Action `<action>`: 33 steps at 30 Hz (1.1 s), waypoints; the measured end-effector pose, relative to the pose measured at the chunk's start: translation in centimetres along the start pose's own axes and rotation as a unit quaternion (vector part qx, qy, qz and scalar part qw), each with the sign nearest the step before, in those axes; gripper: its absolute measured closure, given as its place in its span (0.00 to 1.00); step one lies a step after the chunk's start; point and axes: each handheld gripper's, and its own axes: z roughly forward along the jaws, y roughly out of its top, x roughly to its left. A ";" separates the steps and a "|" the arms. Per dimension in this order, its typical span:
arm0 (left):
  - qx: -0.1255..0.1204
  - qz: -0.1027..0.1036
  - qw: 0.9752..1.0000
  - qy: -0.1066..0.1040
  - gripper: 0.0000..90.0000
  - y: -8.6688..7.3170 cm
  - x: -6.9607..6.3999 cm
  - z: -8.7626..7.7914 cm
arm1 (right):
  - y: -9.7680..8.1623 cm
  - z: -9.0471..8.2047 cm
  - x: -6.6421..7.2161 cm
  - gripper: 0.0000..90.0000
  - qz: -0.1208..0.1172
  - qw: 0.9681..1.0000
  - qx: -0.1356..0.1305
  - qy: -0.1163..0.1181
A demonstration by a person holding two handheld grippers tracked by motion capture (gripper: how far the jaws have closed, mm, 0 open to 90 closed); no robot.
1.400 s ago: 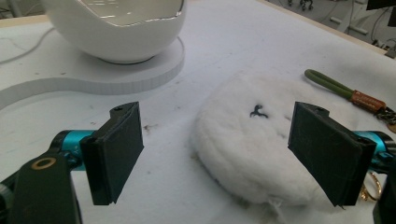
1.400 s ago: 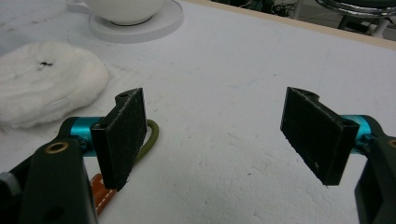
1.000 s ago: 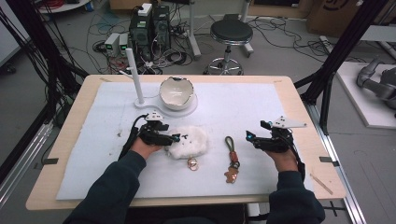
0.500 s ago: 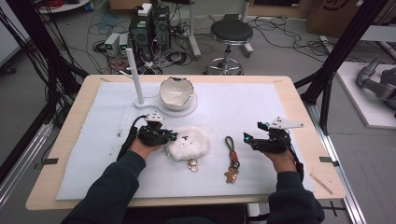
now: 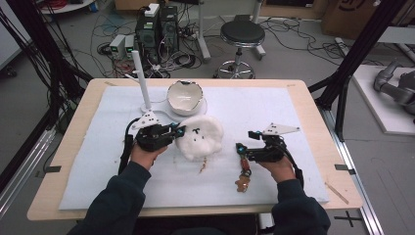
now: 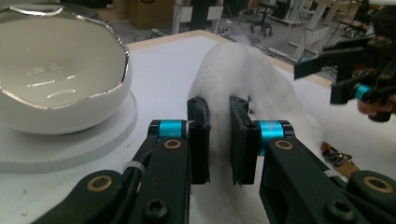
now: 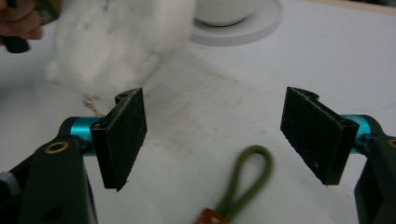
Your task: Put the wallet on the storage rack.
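White fluffy plush toy (image 5: 199,137) is what the left claw (image 5: 177,131) has hold of right now. In the left gripper view the two black pads have just been closing and are now pinched tight on a fold of the fur (image 6: 243,79), with fluff bulging out above and on either side of the jaws. From the high view the plush sits near the middle of the bench (image 5: 293,105), on the white mat, just in front of the cream bowl (image 5: 185,97) with the wavy silver rim, which stands on a round white base. A thin white post (image 5: 141,81) stands to the left of the bowl. There's a little metal chain (image 5: 202,168) poking out from under the plush on the person's side.

The right claw (image 5: 244,151) is wide open with nothing between the pads. In the right gripper view it's hanging over an olive green cord loop (image 7: 246,179) that lies flat on the mat, with a brownish bead at its near end. That loop belongs to a keychain (image 5: 243,172) lying well to the right of the plush, not touching it.
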 end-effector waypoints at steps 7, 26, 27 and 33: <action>-0.022 0.011 1.000 -0.017 0.88 0.2 -1.0 0.3 | 0.2 2.2 1.5 0.26 0.019 0.997 0.000 0.077; 0.133 0.002 0.990 -0.046 0.69 -1.3 -1.2 2.6 | 1.3 1.2 2.6 0.88 -0.055 0.996 -0.018 0.073; 0.130 0.005 0.991 -0.043 0.69 -1.2 -1.1 2.5 | 1.3 1.2 2.6 0.88 -0.055 0.996 -0.018 0.073; 0.079 0.000 0.995 -0.065 0.49 -0.7 -0.4 1.8 | 1.6 0.9 2.6 0.88 -0.066 0.991 -0.020 0.113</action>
